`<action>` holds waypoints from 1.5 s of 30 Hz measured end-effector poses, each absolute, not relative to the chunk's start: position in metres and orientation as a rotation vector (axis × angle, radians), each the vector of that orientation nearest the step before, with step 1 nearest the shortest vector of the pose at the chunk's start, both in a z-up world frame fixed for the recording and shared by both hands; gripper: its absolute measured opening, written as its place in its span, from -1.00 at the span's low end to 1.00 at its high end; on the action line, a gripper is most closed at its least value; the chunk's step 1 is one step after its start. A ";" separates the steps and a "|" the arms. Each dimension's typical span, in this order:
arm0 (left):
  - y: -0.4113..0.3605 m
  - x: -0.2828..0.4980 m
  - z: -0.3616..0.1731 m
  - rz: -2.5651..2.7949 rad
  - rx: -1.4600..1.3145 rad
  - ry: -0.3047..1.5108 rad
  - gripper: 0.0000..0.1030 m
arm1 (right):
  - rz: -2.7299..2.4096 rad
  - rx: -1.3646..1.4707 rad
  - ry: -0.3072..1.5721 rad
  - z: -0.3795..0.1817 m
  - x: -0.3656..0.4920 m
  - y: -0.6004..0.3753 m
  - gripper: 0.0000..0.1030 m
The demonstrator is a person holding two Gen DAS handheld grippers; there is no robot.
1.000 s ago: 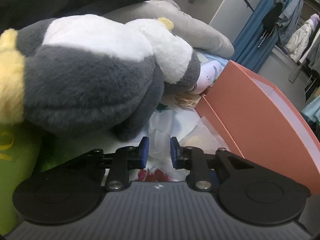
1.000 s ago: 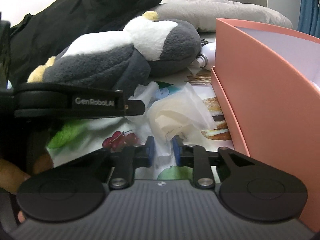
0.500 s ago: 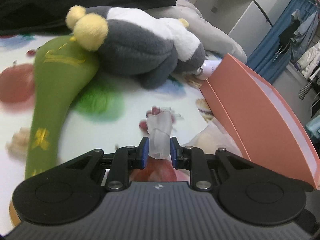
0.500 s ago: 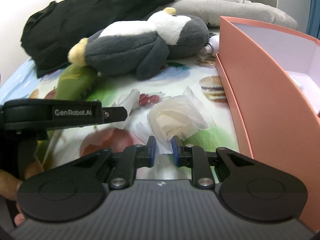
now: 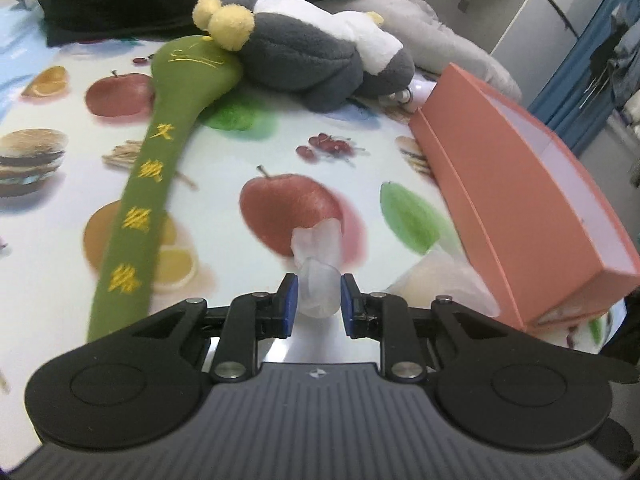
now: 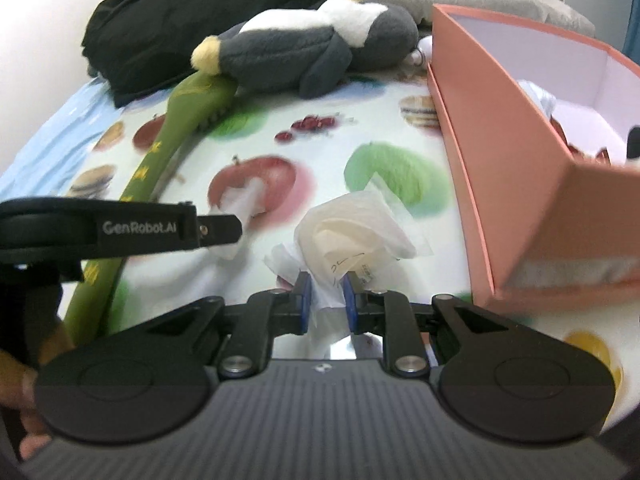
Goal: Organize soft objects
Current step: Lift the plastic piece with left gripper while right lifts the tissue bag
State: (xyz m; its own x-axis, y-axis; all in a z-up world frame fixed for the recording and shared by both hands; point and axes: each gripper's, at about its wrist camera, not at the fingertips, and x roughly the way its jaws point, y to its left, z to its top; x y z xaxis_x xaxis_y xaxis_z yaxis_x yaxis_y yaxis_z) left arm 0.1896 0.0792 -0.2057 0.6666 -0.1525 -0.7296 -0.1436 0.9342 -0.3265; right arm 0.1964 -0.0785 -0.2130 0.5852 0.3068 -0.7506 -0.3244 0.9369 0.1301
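A fruit-and-burger printed sheet covers the bed, running from the near edge back to a heap of black clothing and a grey padded garment at the far side. Along the right stands an open salmon-pink box, its pale inside holding a few things too blurred to name. In front of the black clothing lies a grey-and-white penguin plush on its side, its yellow feet resting on the broad head of a long green fabric massage hammer with yellow embroidered characters, whose handle stretches towards the near left.

The left gripper is clamped on a twisted end of frosted clear plastic, which sticks out ahead of the blue pads above the printed apple. The right gripper is clamped on the near edge of a crumpled plastic bag with cream-coloured contents, which sits just left of the box's near corner. In the right wrist view the left gripper shows from the side, with the person's fingers visible at the lower left edge
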 end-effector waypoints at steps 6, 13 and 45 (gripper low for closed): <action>0.064 0.165 -0.206 0.015 -0.349 0.860 -0.47 | 0.391 -0.005 0.889 -0.214 0.181 -0.090 -0.55; 0.054 0.152 -0.203 0.059 -0.306 0.862 -0.47 | 0.426 -0.005 0.899 -0.211 0.171 -0.100 -0.38; 0.065 0.145 -0.210 0.057 -0.390 0.845 -0.38 | 0.413 -0.178 0.805 -0.228 0.194 -0.090 0.18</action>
State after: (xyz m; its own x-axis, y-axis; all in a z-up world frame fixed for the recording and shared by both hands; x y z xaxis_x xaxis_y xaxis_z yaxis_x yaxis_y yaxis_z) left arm 0.1454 0.0648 -0.2100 0.6663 -0.1045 -0.7383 -0.2021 0.9278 -0.3137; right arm 0.1938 -0.0904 -0.2280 0.6187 0.2899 -0.7302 -0.4232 0.9060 0.0012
